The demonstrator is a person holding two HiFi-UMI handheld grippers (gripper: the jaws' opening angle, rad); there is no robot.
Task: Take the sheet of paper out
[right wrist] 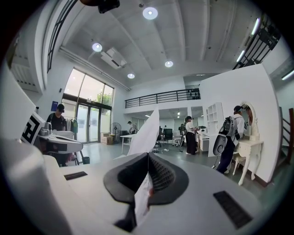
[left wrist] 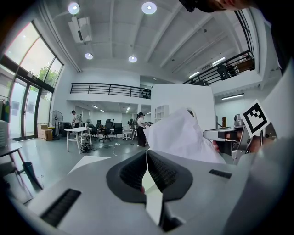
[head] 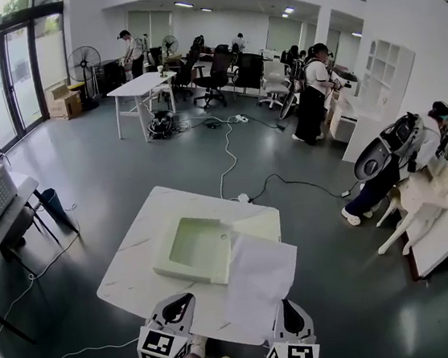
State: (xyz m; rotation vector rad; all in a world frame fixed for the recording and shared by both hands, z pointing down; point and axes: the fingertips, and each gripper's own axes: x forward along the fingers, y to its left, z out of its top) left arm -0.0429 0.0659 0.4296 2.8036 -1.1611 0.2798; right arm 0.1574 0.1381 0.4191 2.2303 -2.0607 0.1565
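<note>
The white sheet of paper (head: 261,279) hangs over the near right part of the white table (head: 134,270), next to a shallow pale green tray (head: 168,264). My right gripper (head: 287,308) is shut on the sheet's near edge. In the right gripper view the sheet (right wrist: 146,133) rises edge-on from the closed jaws of the right gripper (right wrist: 148,158). My left gripper (head: 189,300) sits just left of the sheet. In the left gripper view its jaws (left wrist: 147,153) are closed on a thin white strip, and the sheet (left wrist: 183,135) spreads up to the right from there.
Grey floor surrounds the table, with cables (head: 230,161) trailing behind it. A seated person (head: 399,156) and white furniture are at the right. Another white table (head: 141,85), office chairs and standing people fill the back. A low table (head: 5,213) stands at the left.
</note>
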